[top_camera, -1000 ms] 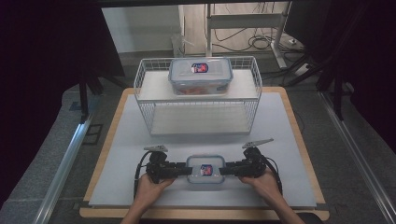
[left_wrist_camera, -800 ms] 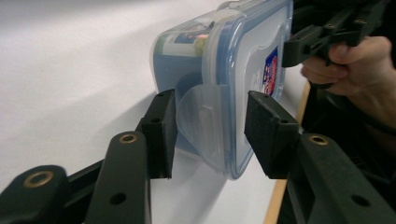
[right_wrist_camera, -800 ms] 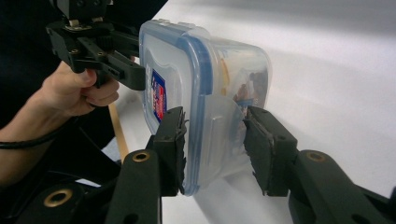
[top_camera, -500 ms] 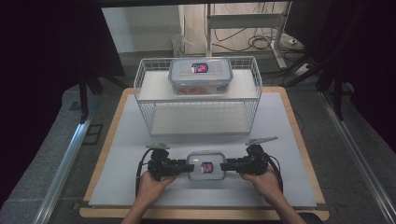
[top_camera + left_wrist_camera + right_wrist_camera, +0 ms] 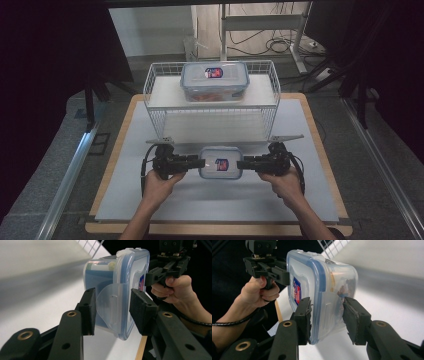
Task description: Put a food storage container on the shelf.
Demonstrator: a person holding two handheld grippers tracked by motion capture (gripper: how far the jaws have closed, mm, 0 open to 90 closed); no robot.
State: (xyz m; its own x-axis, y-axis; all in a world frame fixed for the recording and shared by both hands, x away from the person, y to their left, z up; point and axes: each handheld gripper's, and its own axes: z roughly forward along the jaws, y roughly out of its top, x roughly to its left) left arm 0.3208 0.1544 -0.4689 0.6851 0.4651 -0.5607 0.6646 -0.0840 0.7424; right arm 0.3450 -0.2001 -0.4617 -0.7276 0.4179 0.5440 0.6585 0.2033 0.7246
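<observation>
Container (image 5: 220, 162) with the blue-rimmed lid sits at six o'clock on the white bench (image 5: 310, 200), near the front edge, caught between both tools, and in the gripper views it hangs clear above the bench surface with the mat blurred beneath it

Over at nine o'clock from it, the left gripper (image 5: 196, 162) comes in level, the person's left hand (image 5: 157, 182) wrapped round its body and a black cable looping behind. Look along that tool in the left gripper view: the left gripper (image 5: 112, 308) has its fingers (image 5: 89, 310) straddling the container's (image 5: 117, 290) short end, one pad against the base, the other against the lid, clamped on it, the clear latch flap between them; they have just been closing a touch further on it

Dead centre, the red and blue label shows on the lid, facing up in the high view

At three o'clock the right gripper (image 5: 245, 163) mirrors the left, the right hand (image 5: 282, 182) behind it. In the right gripper view the right gripper (image 5: 327, 320) has one finger pressed on the lid rim of the container (image 5: 317, 285), the other on the base side, gripping the far short end

Up at twelve o'clock, well apart, a white wire basket (image 5: 160, 122) stands on the bench with a second lidded box (image 5: 215, 80) resting on top of it
</observation>
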